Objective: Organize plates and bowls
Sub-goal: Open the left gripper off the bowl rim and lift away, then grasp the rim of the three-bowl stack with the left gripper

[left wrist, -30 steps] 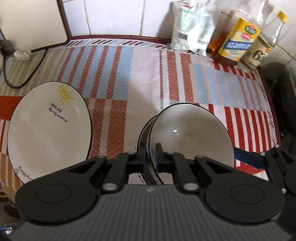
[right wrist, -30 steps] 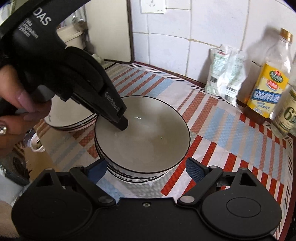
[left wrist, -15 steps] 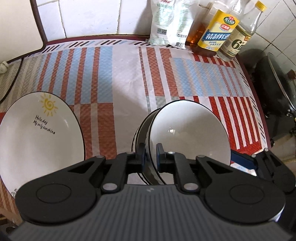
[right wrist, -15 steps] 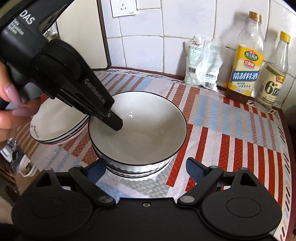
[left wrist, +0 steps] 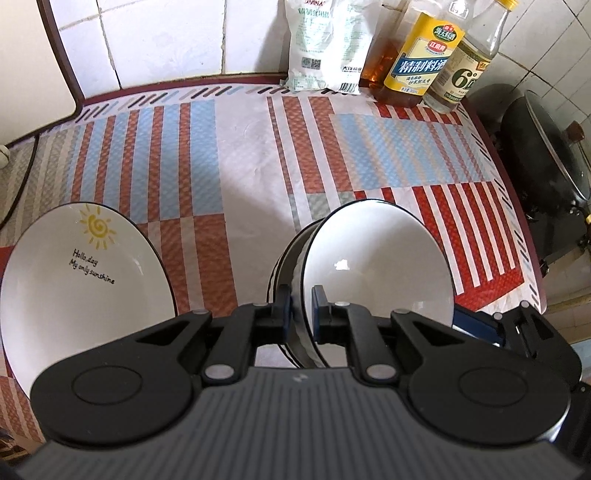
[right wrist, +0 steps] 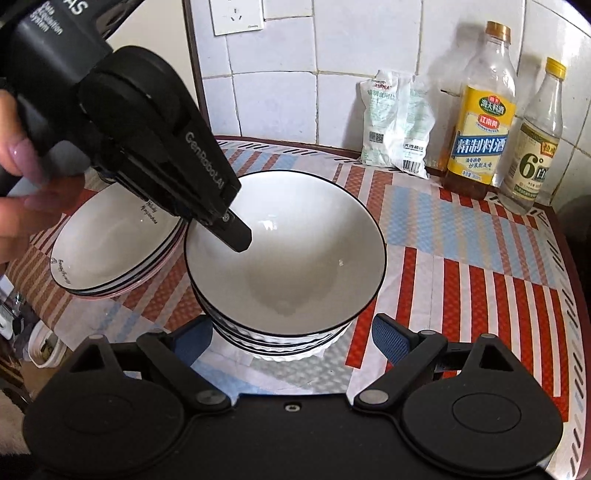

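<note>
A stack of white bowls point(right wrist: 288, 266) with black rims stands on the striped tablecloth; it also shows in the left wrist view point(left wrist: 376, 266). My left gripper point(left wrist: 300, 310) is shut on the near-left rim of the top bowl, one finger inside and one outside; its body shows in the right wrist view point(right wrist: 155, 155). A stack of white plates point(left wrist: 81, 280) with a sun print sits to the left, also in the right wrist view point(right wrist: 110, 243). My right gripper point(right wrist: 291, 339) is open, its fingers either side of the bowl stack's base, not touching.
Two bottles point(right wrist: 480, 122) point(right wrist: 535, 140) and a white packet point(right wrist: 395, 122) stand at the back against the tiled wall. A black wok point(left wrist: 546, 162) sits off the table's right edge. A wall socket point(right wrist: 236, 14) is above.
Both cameras have shifted right and closer, bringing the bottles and wok more into view. The left gripper stays clamped on the bowl rim; the right gripper stays open.
</note>
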Available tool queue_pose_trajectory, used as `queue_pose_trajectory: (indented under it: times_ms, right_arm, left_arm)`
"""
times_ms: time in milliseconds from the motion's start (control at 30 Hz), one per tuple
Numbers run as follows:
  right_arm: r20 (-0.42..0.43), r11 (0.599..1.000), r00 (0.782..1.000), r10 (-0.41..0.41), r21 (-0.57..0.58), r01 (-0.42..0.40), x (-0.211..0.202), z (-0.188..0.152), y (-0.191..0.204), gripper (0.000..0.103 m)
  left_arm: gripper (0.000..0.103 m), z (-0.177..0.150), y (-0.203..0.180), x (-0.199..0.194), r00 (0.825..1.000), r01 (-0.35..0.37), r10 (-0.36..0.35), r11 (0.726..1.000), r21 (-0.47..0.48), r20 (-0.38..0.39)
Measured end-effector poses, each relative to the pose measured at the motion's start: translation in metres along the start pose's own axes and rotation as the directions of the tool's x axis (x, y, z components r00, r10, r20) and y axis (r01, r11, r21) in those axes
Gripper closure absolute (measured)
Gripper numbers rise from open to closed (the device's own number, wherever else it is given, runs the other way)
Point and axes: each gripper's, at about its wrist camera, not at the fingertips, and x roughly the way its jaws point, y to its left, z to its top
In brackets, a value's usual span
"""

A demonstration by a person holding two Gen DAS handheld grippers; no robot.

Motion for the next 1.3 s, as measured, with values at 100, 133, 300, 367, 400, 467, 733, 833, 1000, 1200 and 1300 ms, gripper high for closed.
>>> queue_pose_trajectory:
  times_ms: [100,133,300,367,400,467,733,833,1000,1200,1300]
  right_arm:
    - [-0.009,1.0,1.0,0.009,0.0,-0.009,0.001,0.001,-0.002,0.008]
    - [-0.012,1.0,1.0,0.015,0.009,-0.015,0.001,0.002,-0.003,0.008]
    - [-0.001,0.999,0.999,0.04,-0.01,-0.04,0.001,0.008,-0.005,0.008]
    - [-0.004,0.999,0.999,0.051,-0.012,-0.051,0.003,0.008,-0.004,0.008]
    - [-0.007,0.999,0.999,0.053,-0.011,-0.053,0.004,0.008,-0.004,0.008]
    - [-0.009,0.999,0.999,0.048,-0.015,-0.048,0.005,0.007,-0.003,0.008]
    - [-0.01,1.0,1.0,0.017,-0.018,-0.018,0.003,0.001,-0.001,0.008]
    - [0.005,1.0,1.0,0.002,-0.011,-0.002,-0.003,-0.008,0.003,0.008]
    - [0.022,1.0,1.0,-0.013,-0.003,0.013,-0.008,-0.03,0.007,0.008]
    - [0.062,0.996,0.997,-0.038,0.089,0.032,0.001,-0.04,0.001,0.008]
    - [0.106,0.989,0.994,-0.037,0.145,0.021,0.003,-0.041,0.002,0.008]
  left_arm:
    - [0.084,-0.001,-0.002,-0.011,0.999,0.014,-0.015,1.0,0.017,0.035]
    - [0.081,-0.002,-0.002,-0.015,0.998,0.029,-0.03,0.999,0.022,0.047]
    - [0.087,-0.007,0.01,-0.029,0.995,0.044,-0.044,0.999,0.004,0.085]
    - [0.089,-0.008,0.014,-0.025,0.996,0.047,-0.046,0.999,-0.016,0.075]
    - [0.091,-0.01,0.016,-0.023,0.996,0.051,-0.049,0.998,-0.031,0.07]
    - [0.093,-0.013,0.021,-0.019,0.996,0.055,-0.051,0.996,-0.067,0.07]
    - [0.095,-0.017,0.036,-0.01,0.995,0.091,-0.084,0.988,-0.128,0.055]
    - [0.091,-0.019,0.038,-0.012,0.994,0.094,-0.085,0.988,-0.123,0.072]
    - [0.073,-0.027,0.034,-0.026,0.98,0.116,-0.103,0.991,-0.063,0.171]
    - [0.067,-0.04,0.032,-0.033,0.962,0.154,-0.147,0.988,-0.014,0.228]
    - [0.067,-0.045,0.029,-0.031,0.961,0.152,-0.151,0.988,0.017,0.233]
